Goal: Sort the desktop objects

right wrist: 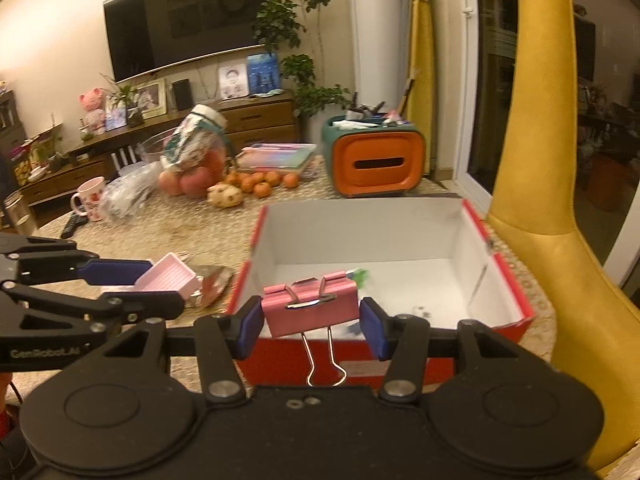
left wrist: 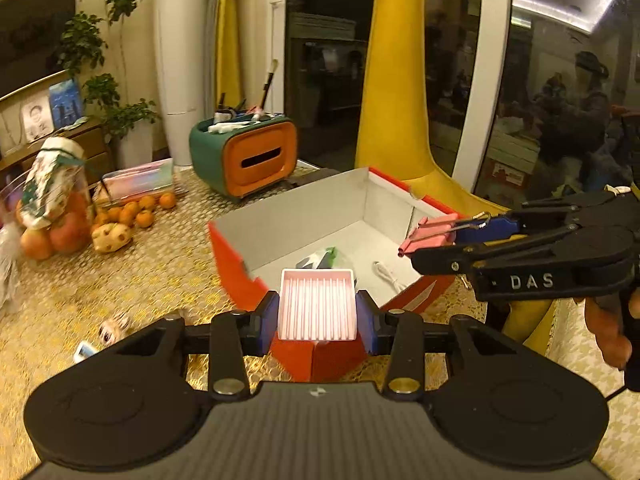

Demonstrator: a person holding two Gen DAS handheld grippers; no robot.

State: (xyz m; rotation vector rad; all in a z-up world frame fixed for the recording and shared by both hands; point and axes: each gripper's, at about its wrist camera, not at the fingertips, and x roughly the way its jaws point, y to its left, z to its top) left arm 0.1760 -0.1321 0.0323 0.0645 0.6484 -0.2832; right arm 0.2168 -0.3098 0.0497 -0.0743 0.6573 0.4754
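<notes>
Left gripper (left wrist: 317, 309) clamped on pink tray (left wrist: 317, 304), right gripper (right wrist: 312, 325) clamped on pink clip (right wrist: 311, 307), both held near the box (right wrist: 505, 276) rim, likely for dropping in

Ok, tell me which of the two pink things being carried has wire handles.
The pink binder clip, held in the right tool; its silver wire handles hang below. The pink ribbed tray in the left tool has none.
</notes>
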